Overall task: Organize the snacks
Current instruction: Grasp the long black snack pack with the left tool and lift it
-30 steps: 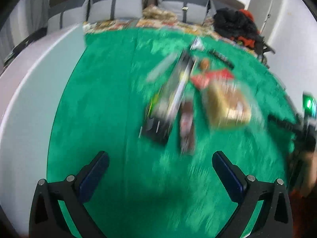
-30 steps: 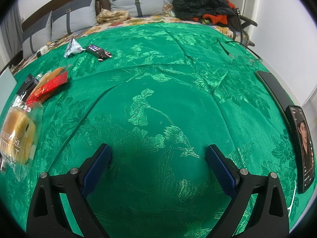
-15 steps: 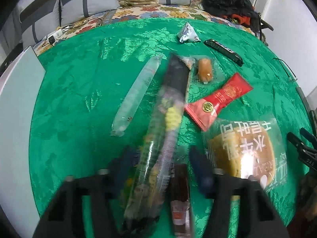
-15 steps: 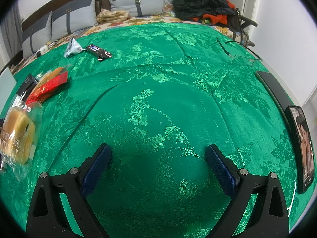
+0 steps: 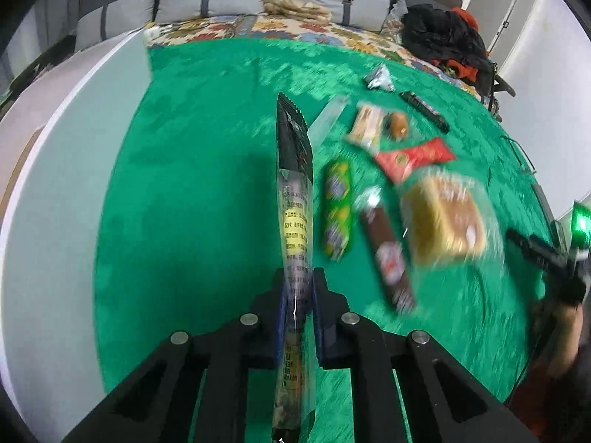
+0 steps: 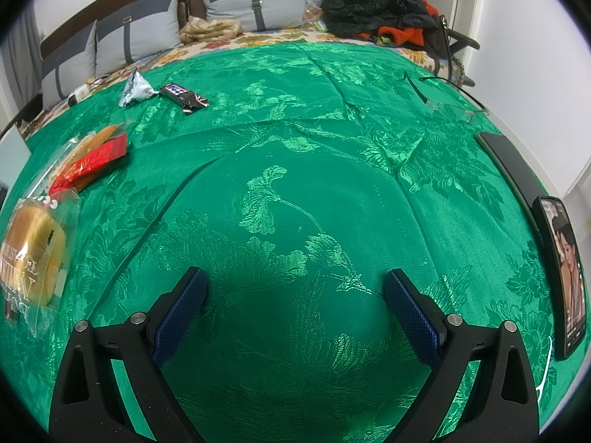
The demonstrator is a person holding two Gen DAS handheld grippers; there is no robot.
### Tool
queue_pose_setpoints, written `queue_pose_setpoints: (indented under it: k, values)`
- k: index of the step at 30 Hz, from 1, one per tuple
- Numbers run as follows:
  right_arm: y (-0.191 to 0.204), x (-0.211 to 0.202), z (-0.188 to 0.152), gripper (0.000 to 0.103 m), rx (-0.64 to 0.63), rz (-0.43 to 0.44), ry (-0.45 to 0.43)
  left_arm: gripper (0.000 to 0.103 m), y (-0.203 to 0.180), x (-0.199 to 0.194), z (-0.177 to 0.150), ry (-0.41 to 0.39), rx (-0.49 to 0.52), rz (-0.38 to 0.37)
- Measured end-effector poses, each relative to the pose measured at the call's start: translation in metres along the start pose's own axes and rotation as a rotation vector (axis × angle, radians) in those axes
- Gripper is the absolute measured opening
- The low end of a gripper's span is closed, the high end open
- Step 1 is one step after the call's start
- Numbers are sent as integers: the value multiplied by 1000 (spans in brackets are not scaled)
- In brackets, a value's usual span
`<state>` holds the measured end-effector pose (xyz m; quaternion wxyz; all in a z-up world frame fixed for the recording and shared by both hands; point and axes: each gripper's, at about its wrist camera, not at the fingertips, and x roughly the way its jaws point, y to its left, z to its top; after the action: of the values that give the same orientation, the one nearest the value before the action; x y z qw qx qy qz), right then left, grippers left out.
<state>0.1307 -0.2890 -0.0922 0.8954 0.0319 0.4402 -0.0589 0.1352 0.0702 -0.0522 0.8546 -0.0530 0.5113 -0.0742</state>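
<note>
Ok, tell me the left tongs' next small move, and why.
Probably lift a little and carry the long dark snack packet toward the bare green cloth on its left. The left tongs have just closed on it, and the other snacks crowd its right side.

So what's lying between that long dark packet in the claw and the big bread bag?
In the left wrist view, two snacks lie between the long dark packet and the bread bag: a green wrapped bar and a brown one.

The left claw (image 5: 297, 288), jaws just closed, pinches a long snack packet (image 5: 295, 199) above the green cloth (image 5: 192, 203), centre frame.
</note>
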Motion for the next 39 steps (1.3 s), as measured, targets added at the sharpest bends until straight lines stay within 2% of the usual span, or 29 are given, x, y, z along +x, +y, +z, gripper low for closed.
queue_pose_setpoints:
  k: [2, 3, 5, 6, 7, 9, 11, 15, 17, 20, 39]
  values:
    - [0, 0, 0, 99, 0, 0, 0, 12, 8, -3, -12, -2, -12, 8]
    - [0, 0, 0, 99, 0, 0, 0, 15, 13, -4, -18, -8, -25, 14]
    - [0, 0, 0, 99, 0, 0, 0, 36, 21, -4, -27, -19, -53, 20]
    - [0, 0, 0, 99, 0, 0, 0, 65, 24, -3, -30, -27, -66, 31]
    - [0, 0, 0, 99, 0, 0, 0, 84, 27, -2, -33, -40, -78, 47]
    - [0, 0, 0, 99, 0, 0, 0, 86, 31, 0, -39, -69, -94, 75]
    - [0, 0, 0, 99, 0, 0, 0, 86, 33, 9, -42, -45, -106, 83]
    - [0, 0, 0, 99, 0, 0, 0, 93, 20, 18, -49, -60, -24, 176]
    - [0, 0, 0, 99, 0, -1, 0, 101, 16, 21, -52, -75, 14, 205]
    - [0, 0, 0, 99, 0, -1, 0, 103, 23, 21, -56, -93, -23, 202]
    - [0, 0, 0, 99, 1, 0, 1, 103, 22, 22, -55, -111, -25, 210]
